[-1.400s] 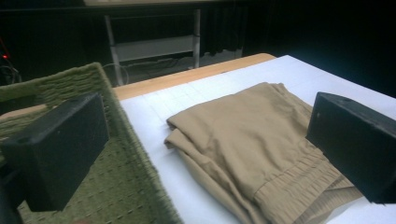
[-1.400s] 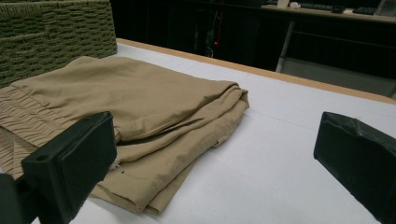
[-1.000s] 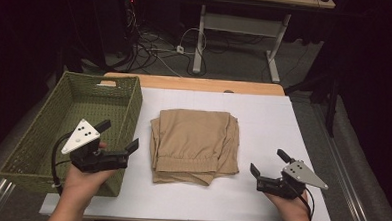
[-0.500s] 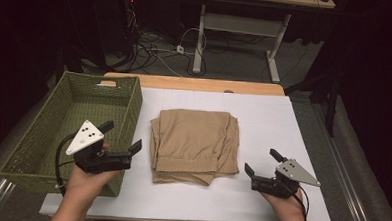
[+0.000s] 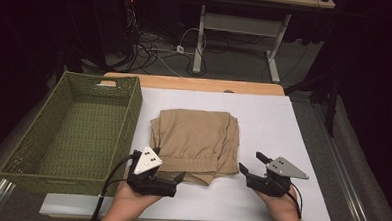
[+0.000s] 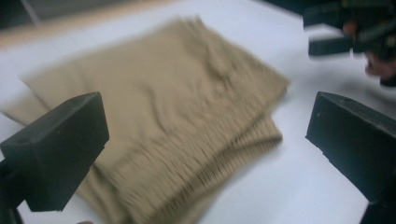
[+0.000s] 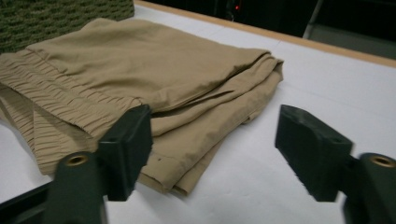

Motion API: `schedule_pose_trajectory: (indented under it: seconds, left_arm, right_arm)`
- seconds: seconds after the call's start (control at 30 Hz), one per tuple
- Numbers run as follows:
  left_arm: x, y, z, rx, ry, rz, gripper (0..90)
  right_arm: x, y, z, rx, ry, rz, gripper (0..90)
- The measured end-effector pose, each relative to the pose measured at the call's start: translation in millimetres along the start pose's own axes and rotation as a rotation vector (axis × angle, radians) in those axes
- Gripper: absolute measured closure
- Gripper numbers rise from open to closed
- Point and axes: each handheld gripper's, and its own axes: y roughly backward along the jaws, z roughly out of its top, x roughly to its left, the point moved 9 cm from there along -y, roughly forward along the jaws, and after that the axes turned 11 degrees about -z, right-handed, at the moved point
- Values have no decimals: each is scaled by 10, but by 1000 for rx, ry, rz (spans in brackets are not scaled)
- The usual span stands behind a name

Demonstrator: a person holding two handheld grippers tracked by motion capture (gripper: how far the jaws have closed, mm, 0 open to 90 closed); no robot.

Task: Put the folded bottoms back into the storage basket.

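Note:
A folded tan garment [image 5: 195, 140] with a gathered waistband lies in the middle of the white table cover [image 5: 283, 119]. My left gripper [image 5: 168, 164] is at its near left corner, open, jaws pointing right along the front edge. In the left gripper view, the garment [image 6: 163, 102] lies blurred beyond the wide jaws [image 6: 208, 121]. My right gripper [image 5: 251, 162] sits just right of the garment's near right corner. Its jaws have just been closing and stand apart [image 7: 215, 130], with the garment's edge [image 7: 140, 65] close to one jaw and nothing pressed between them.
A green woven basket [image 5: 73, 130] stands at the left of the table, also seen as the basket [image 7: 56, 14] in the right gripper view. The wooden table edge [image 5: 195, 83] runs along the back. Cables and a desk frame [image 5: 237, 27] are on the floor beyond.
My left gripper has moved right and down, from beside the basket to the garment's near left corner. The right hand has barely shifted.

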Motion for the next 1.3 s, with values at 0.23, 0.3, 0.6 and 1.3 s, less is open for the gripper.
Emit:
schedule_pose_trajectory:
  seconds: [0.23, 0.3, 0.6, 1.3]
  left_arm:
    - [187, -178, -382, 104, 76, 70, 22]
    - [233, -147, -424, 90, 75, 91, 95]
    - [399, -118, -691, 166, 134, 164, 413]
    - [165, 39, -700, 233, 42, 96, 834]
  right_arm:
    - [159, -255, -149, 129, 12, 52, 495]
    - [177, -325, -193, 169, 28, 53, 524]
    - [189, -480, -324, 303, 30, 63, 531]
    - [378, -84, -443, 274, 88, 104, 832]
